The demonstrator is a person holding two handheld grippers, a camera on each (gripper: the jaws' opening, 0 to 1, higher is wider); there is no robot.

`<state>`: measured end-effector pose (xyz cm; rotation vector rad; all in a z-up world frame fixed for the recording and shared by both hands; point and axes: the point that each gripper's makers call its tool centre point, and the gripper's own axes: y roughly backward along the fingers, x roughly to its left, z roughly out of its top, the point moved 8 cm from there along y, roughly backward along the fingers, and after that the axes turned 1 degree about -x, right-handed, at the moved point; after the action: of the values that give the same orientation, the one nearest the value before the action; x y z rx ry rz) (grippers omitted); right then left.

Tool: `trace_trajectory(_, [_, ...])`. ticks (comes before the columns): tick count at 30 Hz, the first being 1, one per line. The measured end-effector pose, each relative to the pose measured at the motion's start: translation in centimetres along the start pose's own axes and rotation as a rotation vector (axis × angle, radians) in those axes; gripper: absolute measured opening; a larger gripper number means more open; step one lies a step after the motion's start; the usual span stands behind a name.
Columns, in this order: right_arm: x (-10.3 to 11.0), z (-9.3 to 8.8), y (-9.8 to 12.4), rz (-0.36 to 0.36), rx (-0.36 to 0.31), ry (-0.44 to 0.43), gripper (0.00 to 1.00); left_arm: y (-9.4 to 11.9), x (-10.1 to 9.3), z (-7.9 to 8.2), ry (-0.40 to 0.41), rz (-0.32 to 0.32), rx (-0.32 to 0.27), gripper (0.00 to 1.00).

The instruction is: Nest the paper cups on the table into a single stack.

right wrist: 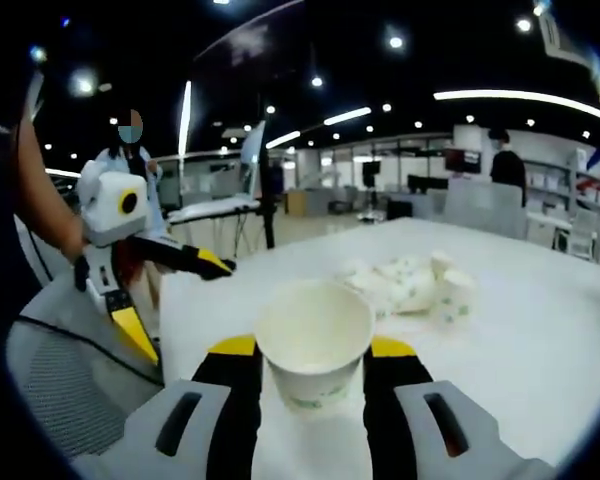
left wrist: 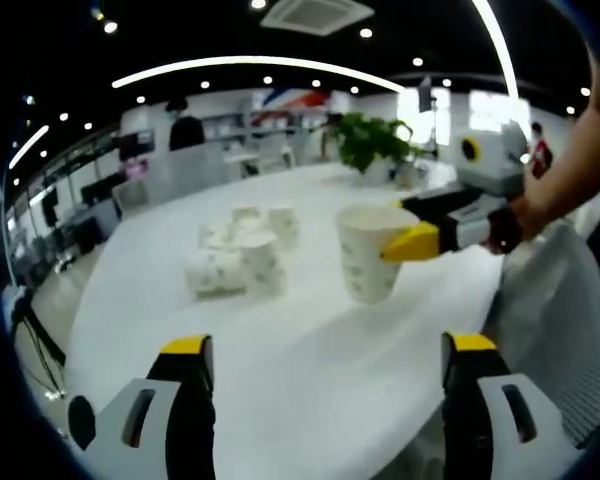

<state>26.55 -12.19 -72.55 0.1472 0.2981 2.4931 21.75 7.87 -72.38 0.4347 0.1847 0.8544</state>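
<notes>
A white paper cup (right wrist: 313, 343) with a faint green print stands upright between the jaws of my right gripper (right wrist: 313, 350), which is shut on it above the white table (right wrist: 540, 330). The same cup (left wrist: 370, 250) hangs in the left gripper view, with the right gripper (left wrist: 420, 240) holding it from the right. Beyond lies a cluster of several paper cups (left wrist: 242, 256), some upright, some tipped over; that cluster (right wrist: 410, 283) sits mid-table in the right gripper view. My left gripper (left wrist: 325, 355) is open over the near table, nothing between its jaws. The left gripper (right wrist: 170, 285) appears at left.
A potted green plant (left wrist: 372, 140) stands at the table's far side. A grey mesh chair (left wrist: 565, 330) is by the table's right edge. The chair (right wrist: 65, 385) is at lower left. People stand in the office behind, among desks and monitors.
</notes>
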Motion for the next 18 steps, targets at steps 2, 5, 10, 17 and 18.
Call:
trace_trajectory(2, [0.2,-0.4,-0.2,0.012,0.005,0.005,0.36,0.0,0.0,0.0,0.001,-0.001,-0.001,0.93])
trace_trajectory(5, [0.2,-1.0,-0.3,0.022,0.020,0.009,0.36,0.0,0.0,0.0,0.002,0.000,-0.001,0.93])
trace_trajectory(10, [0.2,-2.0,-0.4,0.028,0.035,0.018,0.36,0.1,0.0,0.0,0.007,0.005,-0.005,0.93])
trace_trajectory(17, [0.4,-3.0,-0.3,0.041,0.054,0.025,0.36,0.1,0.0,0.0,0.007,0.006,-0.004,0.93])
trace_trajectory(18, [0.4,-3.2,-0.3,0.044,0.056,0.023,0.36,0.0,0.1,0.0,0.007,0.006,-0.003,0.93])
